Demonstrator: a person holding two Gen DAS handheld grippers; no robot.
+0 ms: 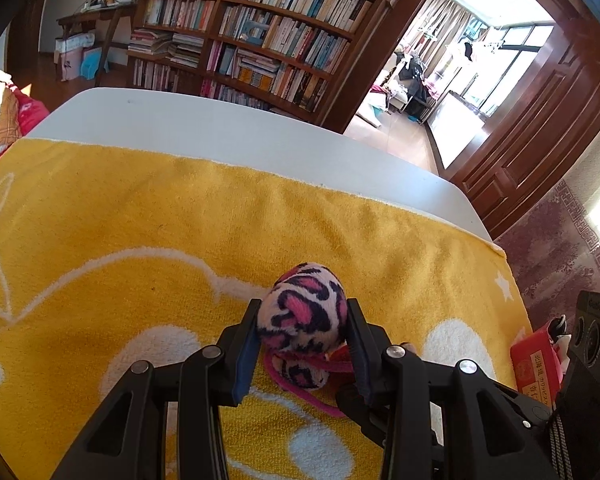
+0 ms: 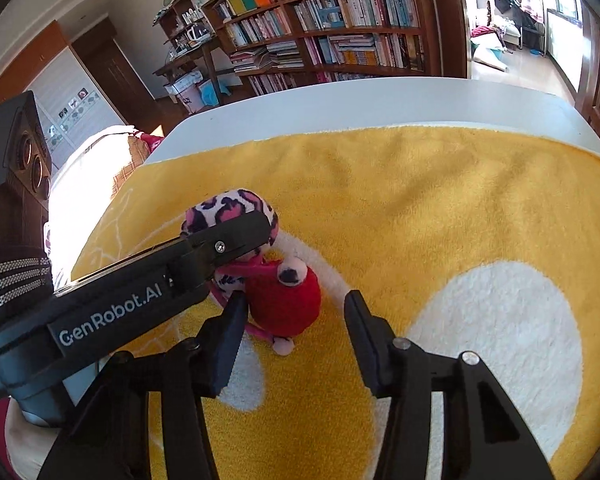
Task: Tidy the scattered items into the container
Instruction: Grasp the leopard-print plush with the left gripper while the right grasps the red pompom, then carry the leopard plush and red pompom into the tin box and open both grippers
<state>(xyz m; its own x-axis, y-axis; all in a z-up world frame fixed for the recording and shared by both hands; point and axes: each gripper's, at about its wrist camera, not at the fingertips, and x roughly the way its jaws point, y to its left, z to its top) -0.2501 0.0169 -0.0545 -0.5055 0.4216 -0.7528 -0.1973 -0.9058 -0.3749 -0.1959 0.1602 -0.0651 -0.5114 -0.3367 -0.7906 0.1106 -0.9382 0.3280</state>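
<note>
A plush toy [image 1: 304, 312] with a pink leopard-print head, a pink scarf and a red body [image 2: 284, 304] lies on the yellow towel [image 1: 180, 216]. My left gripper [image 1: 302, 320] is shut on the toy's head, one pad on each side; it shows in the right wrist view as a black finger [image 2: 228, 240] across the head [image 2: 230, 208]. My right gripper [image 2: 294, 308] is open, its jaws on either side of the red body just in front of it. No container is in view.
The towel covers a white table [image 1: 220, 128] whose far edge [image 2: 380, 96] runs before a tall bookshelf [image 1: 260, 32]. A red packet [image 1: 536, 360] lies at the towel's right edge beside the right gripper's body [image 1: 592, 352]. A doorway [image 1: 460, 64] opens at the right.
</note>
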